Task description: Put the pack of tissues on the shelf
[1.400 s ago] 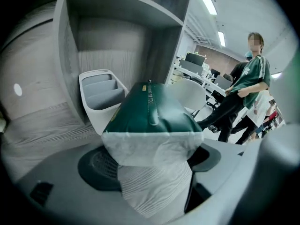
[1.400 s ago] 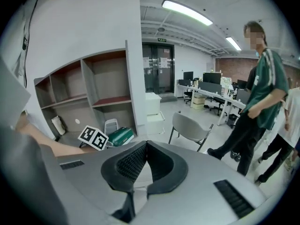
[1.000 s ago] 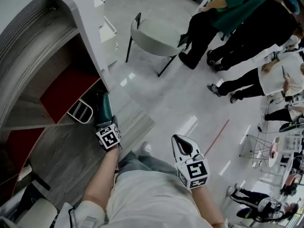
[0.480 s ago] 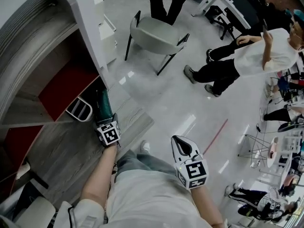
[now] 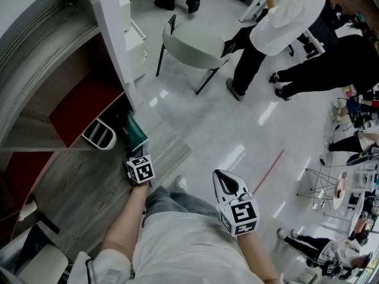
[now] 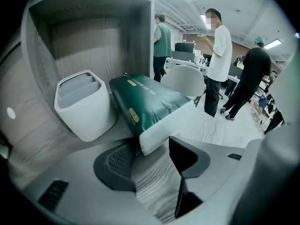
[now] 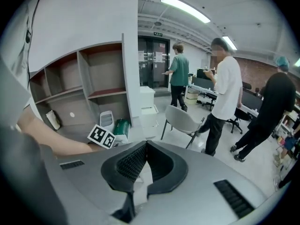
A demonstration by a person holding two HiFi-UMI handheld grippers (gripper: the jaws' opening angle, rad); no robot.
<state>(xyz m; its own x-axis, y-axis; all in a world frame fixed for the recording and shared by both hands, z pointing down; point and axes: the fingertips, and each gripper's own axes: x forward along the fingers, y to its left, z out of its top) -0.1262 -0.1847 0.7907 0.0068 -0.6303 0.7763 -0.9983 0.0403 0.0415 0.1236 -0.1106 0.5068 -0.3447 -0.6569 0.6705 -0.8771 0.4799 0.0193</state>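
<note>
**Head view.** The left gripper (image 5: 136, 157) is held at the front of the shelf (image 5: 71, 176), over its wood-grain base. The green pack (image 5: 134, 134) lies on that base at 12 o'clock of the gripper, with its near end at the jaw tips. A white bin (image 5: 99, 136) stands just beside the pack, at its 9 o'clock. The right gripper (image 5: 225, 181) is held at 4 o'clock of the left one, well apart from the pack and the shelf.

**Left gripper view.** The jaws of the left gripper (image 6: 154, 146) stand about half apart and have just been closing. The pack (image 6: 147, 102) lies tilted at 12 o'clock, and its white near end reaches only as far as the jaw tips. One corner of that end sits against the tip of the left pad (image 6: 117, 163), but contact cannot be confirmed. The right jaw stands clear of the pack, so no grip is made on it. The bin (image 6: 84, 104) is seen at 10 o'clock, inside the lowest compartment.

**Right gripper view.** The jaws of the right gripper (image 7: 146, 144) are brought together at the tips, and nothing is held between them. The pack (image 7: 122, 127) is seen at 11 o'clock, at the foot of the shelf (image 7: 101, 74). The bin (image 7: 107, 120) is just beside it. The left gripper's marker cube (image 7: 102, 136) is seen just in front of the pack. A chair (image 7: 180, 118) stands at 1 o'clock.
</note>
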